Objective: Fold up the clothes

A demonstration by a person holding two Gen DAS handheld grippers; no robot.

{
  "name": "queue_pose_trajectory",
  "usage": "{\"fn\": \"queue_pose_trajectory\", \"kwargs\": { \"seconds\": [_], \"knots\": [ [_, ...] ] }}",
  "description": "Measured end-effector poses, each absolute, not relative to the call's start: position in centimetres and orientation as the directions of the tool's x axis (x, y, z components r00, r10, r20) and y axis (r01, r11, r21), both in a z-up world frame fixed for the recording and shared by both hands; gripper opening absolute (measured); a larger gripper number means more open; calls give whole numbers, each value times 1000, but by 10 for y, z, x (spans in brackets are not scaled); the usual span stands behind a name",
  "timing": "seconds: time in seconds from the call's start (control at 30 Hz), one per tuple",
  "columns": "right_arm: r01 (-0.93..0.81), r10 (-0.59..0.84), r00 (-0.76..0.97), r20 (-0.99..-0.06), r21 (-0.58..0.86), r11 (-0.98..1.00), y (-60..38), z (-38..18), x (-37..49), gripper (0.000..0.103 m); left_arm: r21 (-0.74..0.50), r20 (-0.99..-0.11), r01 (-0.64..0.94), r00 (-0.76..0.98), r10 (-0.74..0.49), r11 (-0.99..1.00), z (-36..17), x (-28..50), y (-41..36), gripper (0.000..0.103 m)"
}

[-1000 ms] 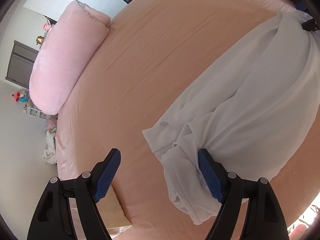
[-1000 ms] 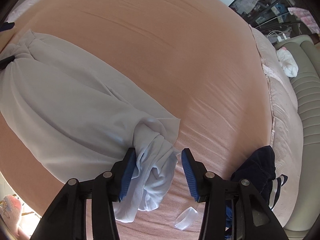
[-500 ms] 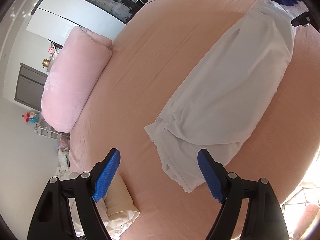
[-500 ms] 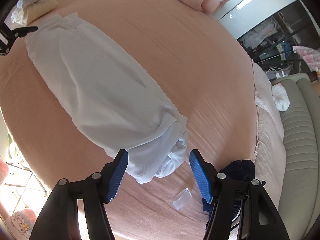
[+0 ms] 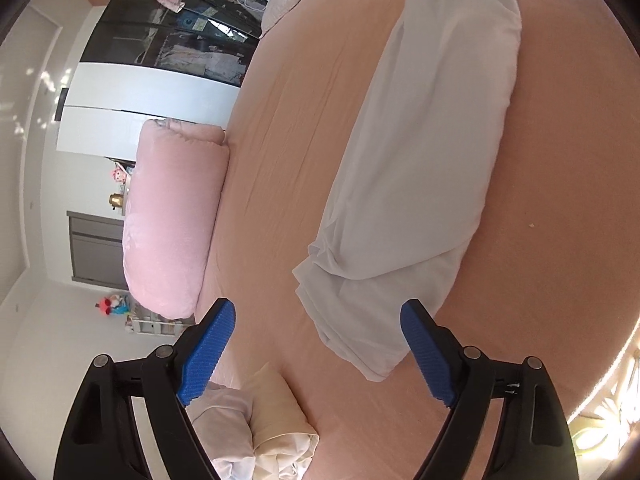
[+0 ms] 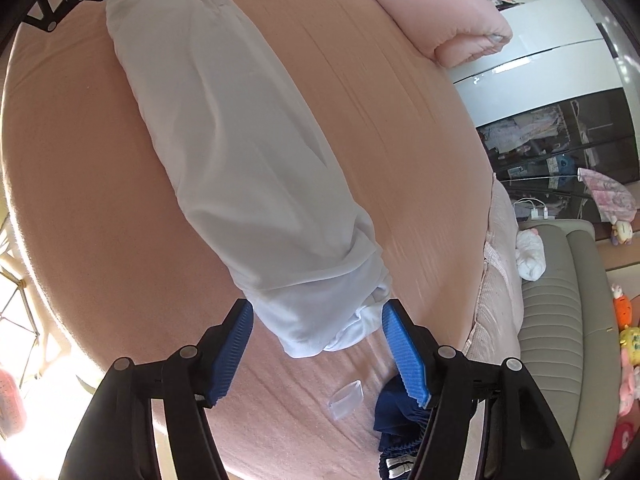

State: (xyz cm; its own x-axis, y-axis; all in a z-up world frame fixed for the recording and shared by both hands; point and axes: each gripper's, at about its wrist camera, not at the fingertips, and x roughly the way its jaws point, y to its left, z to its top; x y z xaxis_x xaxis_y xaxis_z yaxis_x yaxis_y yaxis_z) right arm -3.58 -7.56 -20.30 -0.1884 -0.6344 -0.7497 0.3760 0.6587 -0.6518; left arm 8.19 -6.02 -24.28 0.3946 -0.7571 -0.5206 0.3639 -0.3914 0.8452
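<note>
garment (image 5: 432, 152) in white is laid as a long narrow strip across the peach bed sheet (image 5: 288, 128), one bunched end under each camera. the left tongs (image 5: 318, 354) are spread wide above the end near the cream folded pile (image 5: 276, 424), nothing being gripped; their jaws have just been opening, and no cloth is pressed by the pads. the right tongs (image 6: 318, 354) are likewise released over the other bunched end (image 6: 344, 332), their jaws having just been opening too, with cloth lying below and between the blue pads but not pinched.

the step in hand is judged to be the next fold, lengthwise end to end. it would be done well if each end were flattened first, since loose layers are seen spilling out at both. all layers at one end should be caught together, low and close to the sheet, and carried over squarely so the edges line up. the clear plastic piece (image 6: 346, 398) and navy clothing (image 6: 396, 412) near the right end should be avoided.
</note>
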Motion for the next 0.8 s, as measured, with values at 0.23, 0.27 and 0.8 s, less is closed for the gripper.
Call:
{"fn": "queue_pose_trajectory", "kwargs": {
  "seconds": [0.23,0.27,0.8],
  "knots": [
    [232,-691,-218,-689,-724,649,-63,-230,-28,68,896,-443,200,388,-808,-396,-267,71,-44,85],
    [222,-700,-226,-678,-735,640,-60,-231,-27,69,897,-442,199,396,-805,-395,-268,71,-46,85],
    [18,-809,-281,-517,-845,534,-61,-263,-39,77,950,-282,-12,399,-873,-312,-296,72,-32,85]
  ]
}}
